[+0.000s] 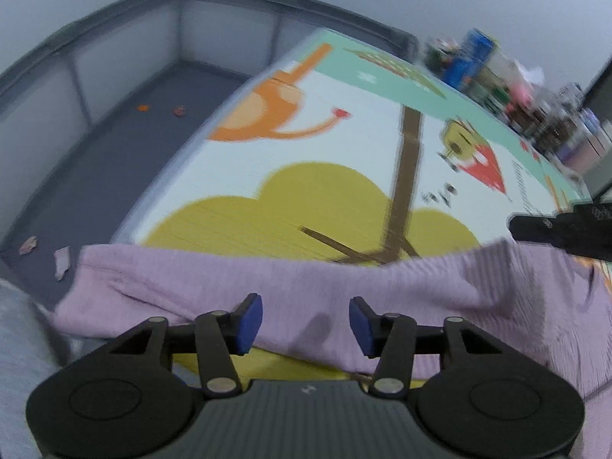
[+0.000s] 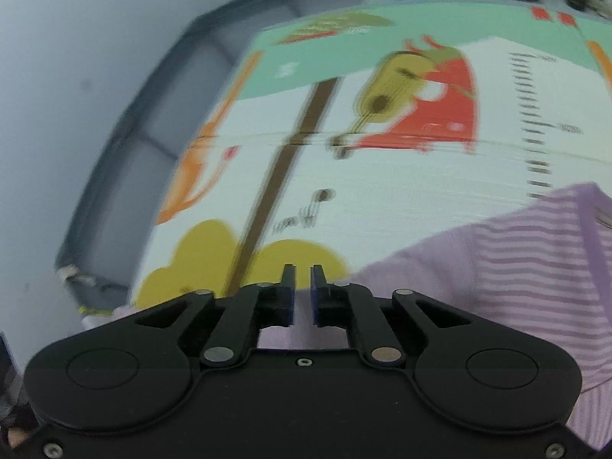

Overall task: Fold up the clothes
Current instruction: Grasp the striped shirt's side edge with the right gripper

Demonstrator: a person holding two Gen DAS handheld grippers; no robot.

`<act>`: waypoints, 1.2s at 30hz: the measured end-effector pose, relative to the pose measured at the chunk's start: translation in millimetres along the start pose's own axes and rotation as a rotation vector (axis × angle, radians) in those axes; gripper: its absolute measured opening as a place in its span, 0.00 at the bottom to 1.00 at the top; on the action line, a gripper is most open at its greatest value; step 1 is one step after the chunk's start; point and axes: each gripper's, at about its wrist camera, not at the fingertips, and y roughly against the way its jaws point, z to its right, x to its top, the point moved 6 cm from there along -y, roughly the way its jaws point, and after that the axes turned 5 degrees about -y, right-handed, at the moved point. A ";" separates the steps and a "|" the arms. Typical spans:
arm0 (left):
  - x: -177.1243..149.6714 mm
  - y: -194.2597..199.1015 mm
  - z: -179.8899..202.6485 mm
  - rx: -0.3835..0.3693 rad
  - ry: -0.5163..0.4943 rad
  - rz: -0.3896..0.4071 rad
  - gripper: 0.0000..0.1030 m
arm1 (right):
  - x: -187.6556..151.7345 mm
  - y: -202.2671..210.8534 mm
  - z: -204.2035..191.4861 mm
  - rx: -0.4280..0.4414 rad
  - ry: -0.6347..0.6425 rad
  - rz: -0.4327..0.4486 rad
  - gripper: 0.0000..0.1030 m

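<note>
A lilac ribbed knit garment (image 1: 290, 287) lies across the near part of a colourful printed play mat (image 1: 306, 145). My left gripper (image 1: 306, 323) is open just above the garment, holding nothing. In the right wrist view the garment (image 2: 516, 267) shows its striped part with a neckline at the right. My right gripper (image 2: 303, 290) is nearly closed, with a narrow gap between its blue pads, and lilac fabric shows just under and behind them. Whether it pinches the fabric is unclear. The right gripper's black body also shows at the right edge of the left wrist view (image 1: 562, 225).
A grey padded fence (image 1: 126, 49) surrounds the mat, with a dark floor strip (image 1: 126, 160) holding small scraps. Bottles, cans and jars (image 1: 508, 88) crowd the far right edge of the mat. Both views are motion-blurred.
</note>
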 end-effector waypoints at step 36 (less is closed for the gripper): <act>-18.4 32.6 -109.4 0.022 0.228 0.009 0.69 | -144.4 -109.4 -193.8 0.022 0.781 -0.206 0.37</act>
